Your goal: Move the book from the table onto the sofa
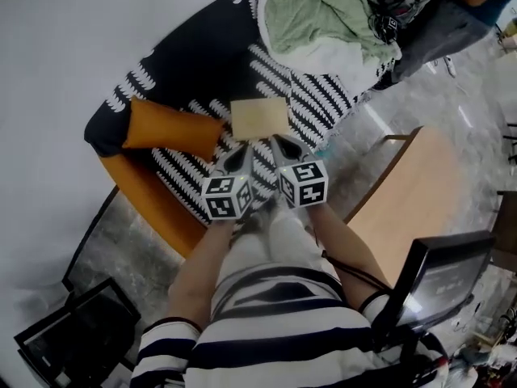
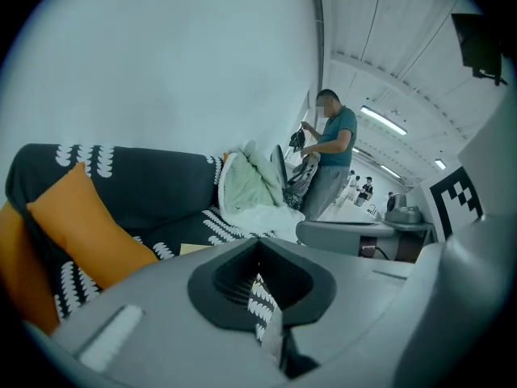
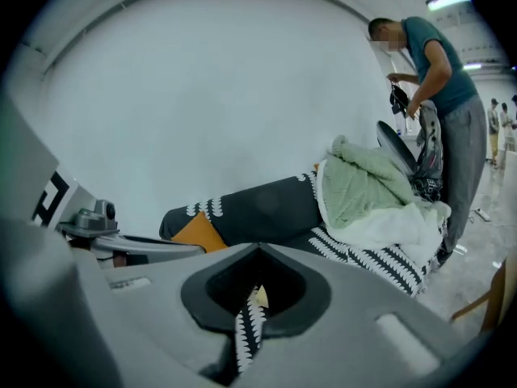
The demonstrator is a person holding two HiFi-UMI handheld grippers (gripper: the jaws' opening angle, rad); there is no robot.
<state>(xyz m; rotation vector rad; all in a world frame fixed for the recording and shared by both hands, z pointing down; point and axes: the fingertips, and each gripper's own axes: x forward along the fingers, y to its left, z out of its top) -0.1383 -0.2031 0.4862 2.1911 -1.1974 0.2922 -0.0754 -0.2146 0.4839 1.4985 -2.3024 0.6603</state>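
A flat tan book (image 1: 258,118) lies on the seat of the sofa (image 1: 186,47), which has a black cover with white marks. My left gripper (image 1: 241,147) and right gripper (image 1: 279,141) are side by side just short of the book's near edge, both pointing at it. In each gripper's view the jaws are closed together with nothing between them. In the left gripper view, past that gripper (image 2: 260,275), only a thin strip of the book (image 2: 194,249) shows. The right gripper view shows a corner of the book (image 3: 258,298) through that gripper (image 3: 257,281).
An orange cushion (image 1: 170,128) leans at the book's left. A green and white blanket (image 1: 315,14) is heaped on the sofa's far end, and a person (image 3: 440,95) stands beyond it. A wooden table (image 1: 420,192) and a dark screen (image 1: 443,280) are at my right.
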